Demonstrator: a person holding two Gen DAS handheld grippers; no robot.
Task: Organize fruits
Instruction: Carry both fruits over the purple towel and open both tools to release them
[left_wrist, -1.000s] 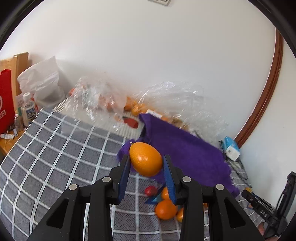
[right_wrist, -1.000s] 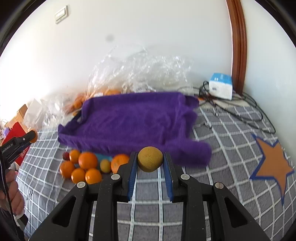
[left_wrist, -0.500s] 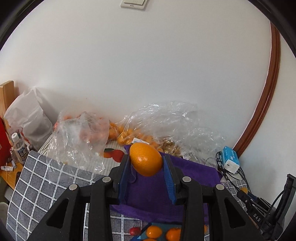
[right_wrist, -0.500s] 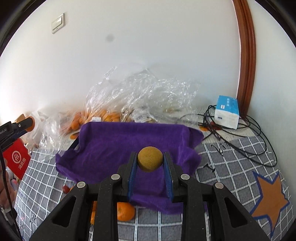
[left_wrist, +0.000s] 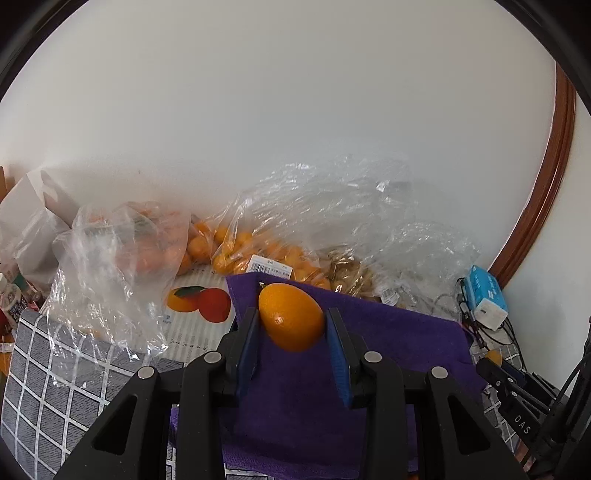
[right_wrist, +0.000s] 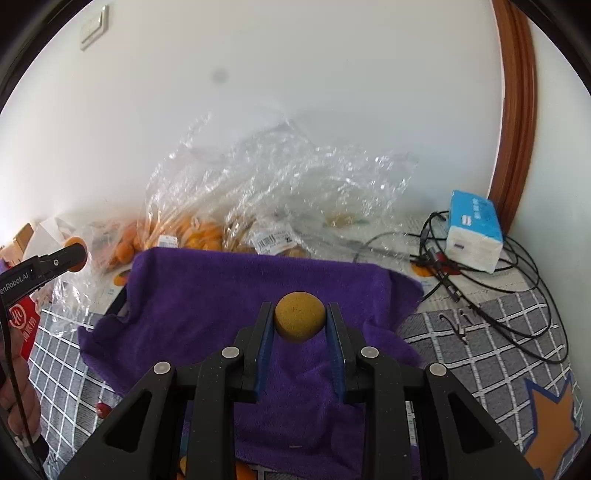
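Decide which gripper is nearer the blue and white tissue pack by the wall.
Right. In its own view the right gripper has the tissue pack close on its right. The left gripper sits farther left; there the pack lies beyond the purple towel.

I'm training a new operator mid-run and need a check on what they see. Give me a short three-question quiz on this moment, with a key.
1. True or false: the left gripper is shut on an orange fruit.
2. Multiple choice: the fruit in the right gripper is A) bright red, B) dull brownish-yellow, C) green.
3. Fill in: under both grippers lies a ____ cloth.

Key: 1 true. 2 B, the brownish round fruit. 3 purple.
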